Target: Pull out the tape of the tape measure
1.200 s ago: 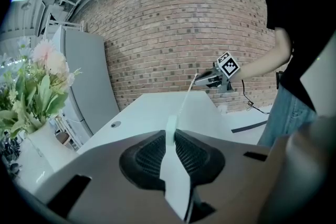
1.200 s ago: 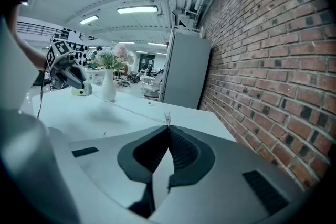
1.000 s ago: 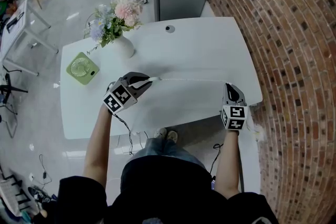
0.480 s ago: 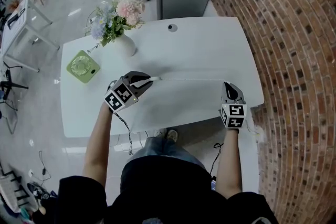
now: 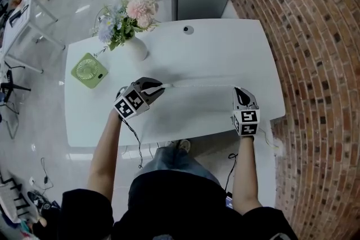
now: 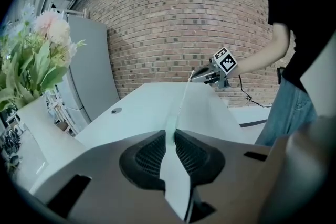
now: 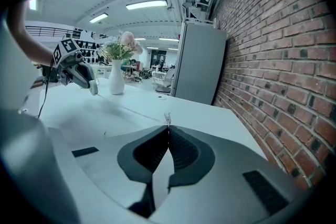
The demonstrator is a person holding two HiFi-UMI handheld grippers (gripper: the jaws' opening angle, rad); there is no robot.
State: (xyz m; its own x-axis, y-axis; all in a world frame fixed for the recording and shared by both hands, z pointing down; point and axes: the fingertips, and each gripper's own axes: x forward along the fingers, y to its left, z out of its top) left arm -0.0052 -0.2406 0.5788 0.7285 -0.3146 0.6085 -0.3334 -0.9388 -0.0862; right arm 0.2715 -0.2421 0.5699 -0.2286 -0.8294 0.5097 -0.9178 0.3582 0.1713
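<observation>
A white tape measure case (image 5: 162, 86) sits between the jaws of my left gripper (image 5: 160, 87), which is shut on it over the table's middle. In the left gripper view the case (image 6: 170, 128) is pinched between the dark pads. A thin tape (image 5: 202, 85) runs from it straight to the right, low over the table, to my right gripper (image 5: 237, 89). That gripper is shut on the tape's end near the table's right front corner. In the right gripper view the small metal end hook (image 7: 167, 119) pokes out above the closed jaws of the right gripper (image 7: 168, 131).
A white vase of flowers (image 5: 128, 31) and a green desk fan (image 5: 88, 71) stand at the back left of the white table (image 5: 225, 48). A small round grommet (image 5: 188, 30) sits at the back edge. A brick wall (image 5: 315, 64) runs along the right.
My right gripper has drifted a little to the left along the table with the tape end still in it. The left gripper has stayed where it was.
</observation>
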